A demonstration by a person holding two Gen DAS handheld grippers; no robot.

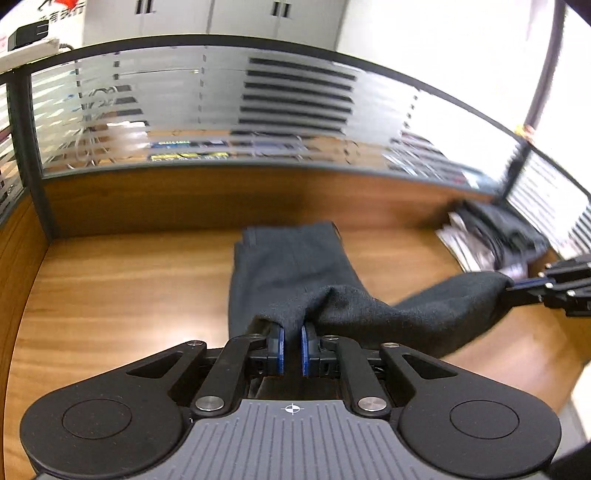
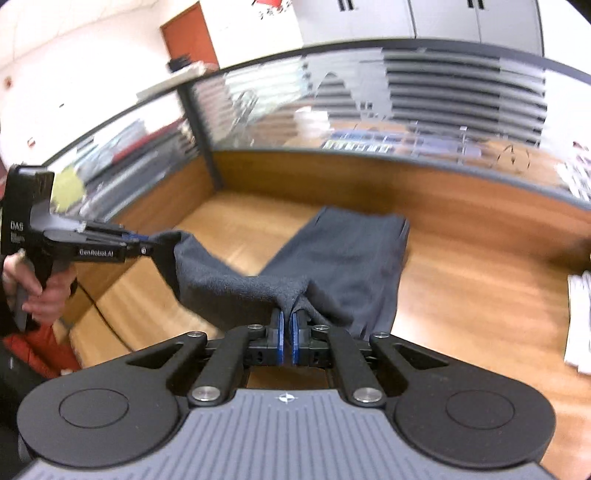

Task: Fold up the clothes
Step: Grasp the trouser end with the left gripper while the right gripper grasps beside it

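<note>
Both pairs of jaws are clenched on the near edge of a dark grey garment (image 1: 291, 273): left gripper (image 1: 292, 332), right gripper (image 2: 287, 321). The cloth trails toward twelve o'clock across the wooden desk (image 1: 122, 280). Judged mid-fold; next, carry that edge forward and lay it down evenly.

This place is an office. The wooden desk (image 1: 110, 280) is a cubicle workstation, closed at the back and the side by a low partition (image 1: 221, 110) with a wood base and striped frosted glass in a dark frame. Behind the partition stand grey metal cabinets (image 1: 207, 14). Through the glass another desk with papers is visible. A pile of papers (image 2: 580, 321) lies on the desk.
</note>
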